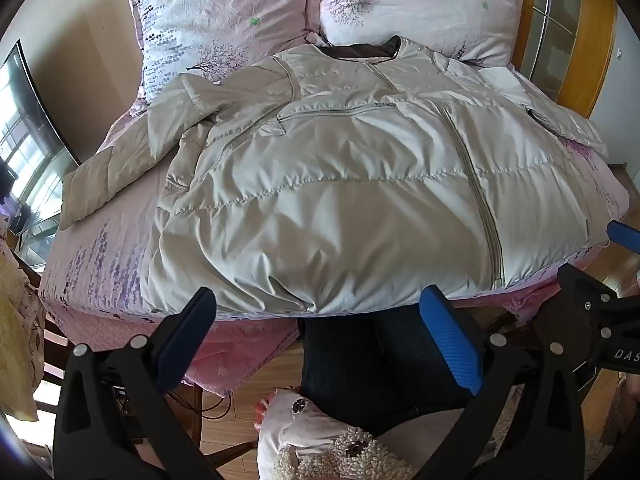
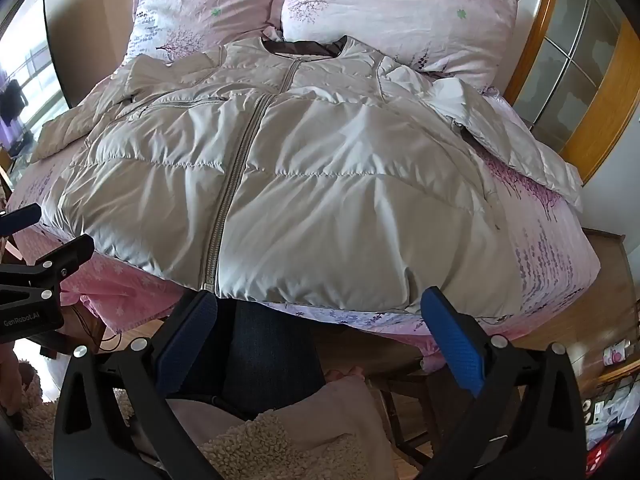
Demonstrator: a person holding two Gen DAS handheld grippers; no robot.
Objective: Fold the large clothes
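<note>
A large beige puffer jacket [image 1: 340, 184] lies flat and zipped on the pink bed, collar toward the pillows, hem at the near edge; it also shows in the right wrist view [image 2: 288, 184]. Its left sleeve [image 1: 120, 160] spreads out to the left. Its right sleeve [image 2: 512, 140] lies to the right. My left gripper [image 1: 318, 332] is open and empty, just short of the hem. My right gripper [image 2: 320, 332] is open and empty, also just short of the hem. Each gripper shows at the edge of the other's view.
Two pink floral pillows [image 1: 224, 20] [image 1: 416, 0] lie at the head of the bed [image 2: 560, 248]. A wooden headboard [image 2: 580, 80] stands at the right. The person's dark trousers [image 1: 360, 360] and fluffy slippers [image 1: 320, 440] are below the bed's edge. A TV screen [image 1: 28, 140] stands at the left.
</note>
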